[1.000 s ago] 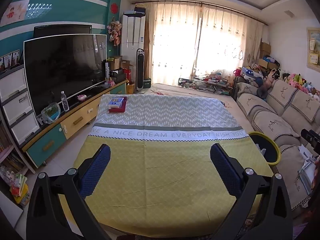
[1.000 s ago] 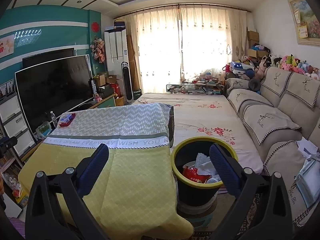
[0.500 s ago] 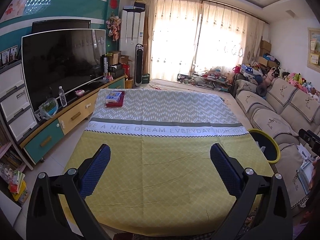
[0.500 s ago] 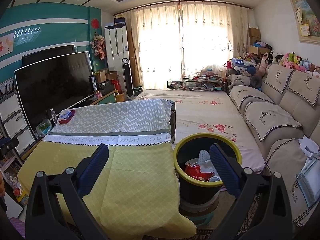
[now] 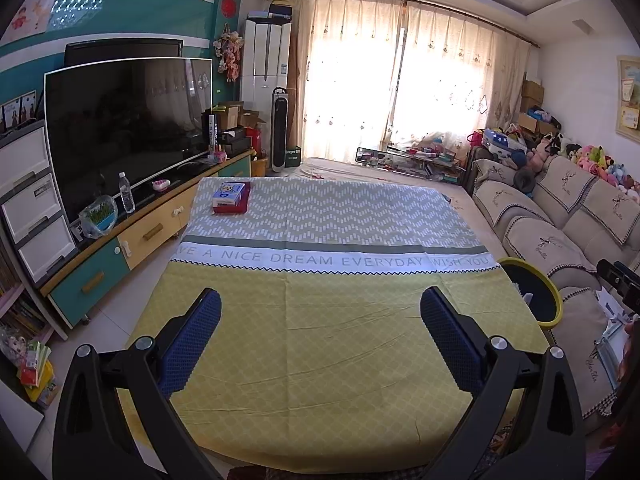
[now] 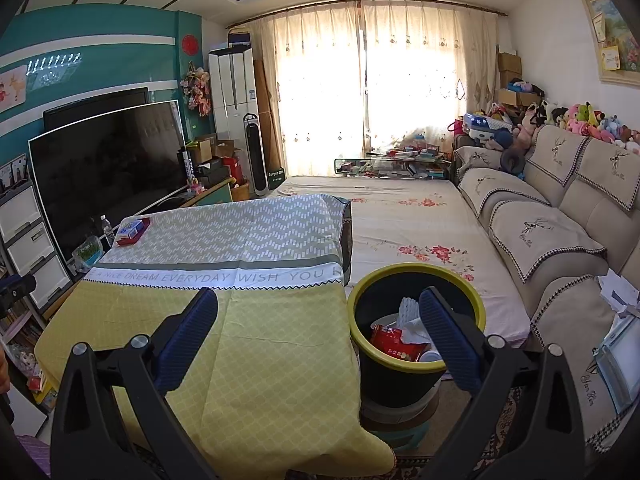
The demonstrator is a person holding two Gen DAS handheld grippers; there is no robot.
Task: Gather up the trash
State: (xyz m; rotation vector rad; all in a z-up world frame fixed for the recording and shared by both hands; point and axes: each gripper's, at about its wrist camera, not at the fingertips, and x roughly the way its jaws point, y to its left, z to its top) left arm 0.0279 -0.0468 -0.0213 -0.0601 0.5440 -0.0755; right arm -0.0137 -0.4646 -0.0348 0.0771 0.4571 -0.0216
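Note:
A black trash bin with a yellow rim (image 6: 416,276) stands at the table's right side, holding a red wrapper (image 6: 390,340) and white paper (image 6: 412,312). Its rim also shows in the left wrist view (image 5: 554,300). My left gripper (image 5: 320,312) is open and empty above the near, yellow half of the tablecloth (image 5: 320,340). My right gripper (image 6: 318,312) is open and empty above the table's right edge, its right finger in front of the bin. A red and blue box (image 5: 231,197) lies at the table's far left corner.
A TV (image 5: 128,128) on a low cabinet (image 5: 120,248) runs along the left, with a water bottle (image 5: 127,198). A beige sofa (image 5: 560,232) lines the right. A floral-covered surface (image 6: 412,232) lies beyond the bin. Several plush toys sit on the sofa back.
Both grippers have pulled back and risen slightly, so the table and bin sit a little lower in view. Both stay open and empty.

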